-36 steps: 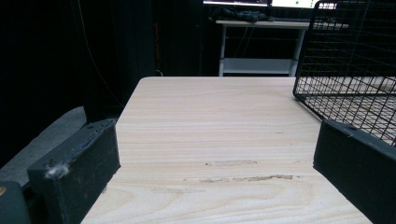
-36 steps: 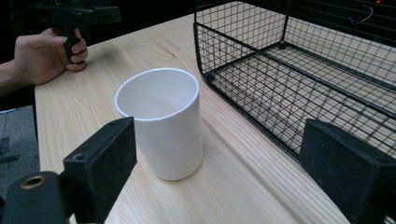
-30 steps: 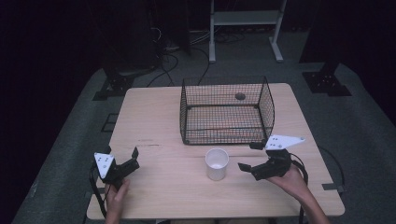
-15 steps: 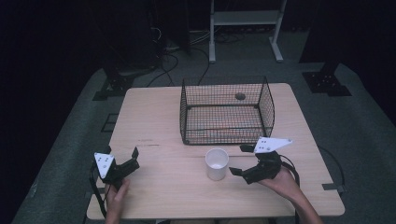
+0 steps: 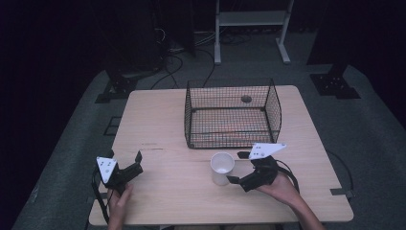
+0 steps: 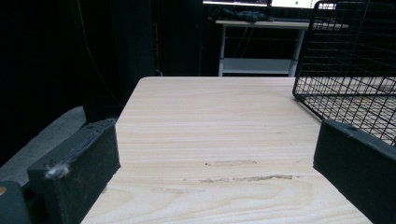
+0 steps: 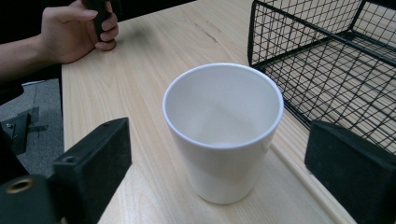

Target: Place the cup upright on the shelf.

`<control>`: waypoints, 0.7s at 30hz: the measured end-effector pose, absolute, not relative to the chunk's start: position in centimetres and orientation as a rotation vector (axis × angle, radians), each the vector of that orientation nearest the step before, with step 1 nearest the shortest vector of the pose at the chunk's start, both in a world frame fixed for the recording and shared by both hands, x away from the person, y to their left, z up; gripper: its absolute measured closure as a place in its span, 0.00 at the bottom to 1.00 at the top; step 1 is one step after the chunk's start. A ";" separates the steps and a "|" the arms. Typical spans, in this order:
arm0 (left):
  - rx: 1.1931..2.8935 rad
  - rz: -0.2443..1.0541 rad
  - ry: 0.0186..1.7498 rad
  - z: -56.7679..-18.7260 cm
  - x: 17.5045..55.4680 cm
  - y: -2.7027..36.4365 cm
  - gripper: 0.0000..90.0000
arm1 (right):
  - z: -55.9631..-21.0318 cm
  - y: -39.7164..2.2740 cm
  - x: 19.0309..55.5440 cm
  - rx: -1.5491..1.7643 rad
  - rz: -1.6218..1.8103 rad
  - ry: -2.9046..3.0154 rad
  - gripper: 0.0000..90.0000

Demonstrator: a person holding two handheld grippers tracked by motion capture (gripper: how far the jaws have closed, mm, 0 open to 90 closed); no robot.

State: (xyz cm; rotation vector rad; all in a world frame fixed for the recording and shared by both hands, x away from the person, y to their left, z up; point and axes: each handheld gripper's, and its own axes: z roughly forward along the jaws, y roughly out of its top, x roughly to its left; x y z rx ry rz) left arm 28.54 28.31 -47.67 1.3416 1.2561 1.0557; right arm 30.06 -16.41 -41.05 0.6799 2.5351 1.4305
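**White cup between spread jaws, wire basket behind**

At the table's near-left corner, the left gripper [image 5: 131, 168] rests low over the wood, held from below by the person's left hand [image 5: 118, 203]. Its jaws stand wide apart with nothing between them; in the left gripper view only bare light-wood table [image 6: 219, 121] lies between the two black pads, with the lower corner of the wire basket [image 6: 355, 70] to the right of them.

Further right, near the front middle of the table, a white cup [image 5: 222, 167] stands upright and empty, its mouth open to the ceiling. It sits just in front of the black wire basket [image 5: 232, 115], close to the basket's near wall but apart from it. A small dark round thing [image 5: 246, 99] lies at the back of the basket; what it is cannot be told.

Just right of the cup is the right gripper [image 5: 235, 167], carried by the person's right hand [image 5: 282, 189] and pointing left at the cup. Its jaws have just been opening and now stand wide. In the right gripper view the cup [image 7: 223, 130] is between the two pads with clear gaps on both sides, so neither pad presses on it. That view also shows the left hand [image 7: 77, 30] at the far edge of the table.
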 end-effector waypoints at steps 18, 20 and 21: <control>1.341 1.055 1.256 -47.7 28.5 28.3 0.00 | -42.5 -13.9 31.3 0.682 1.378 2.586 0.04; 1.341 1.055 1.256 -47.7 28.5 28.3 0.00 | -42.6 -13.7 31.5 0.684 1.377 2.591 0.04; 1.341 1.055 1.256 -47.7 28.5 28.3 0.00 | -42.7 -13.6 31.5 0.680 1.376 2.593 0.04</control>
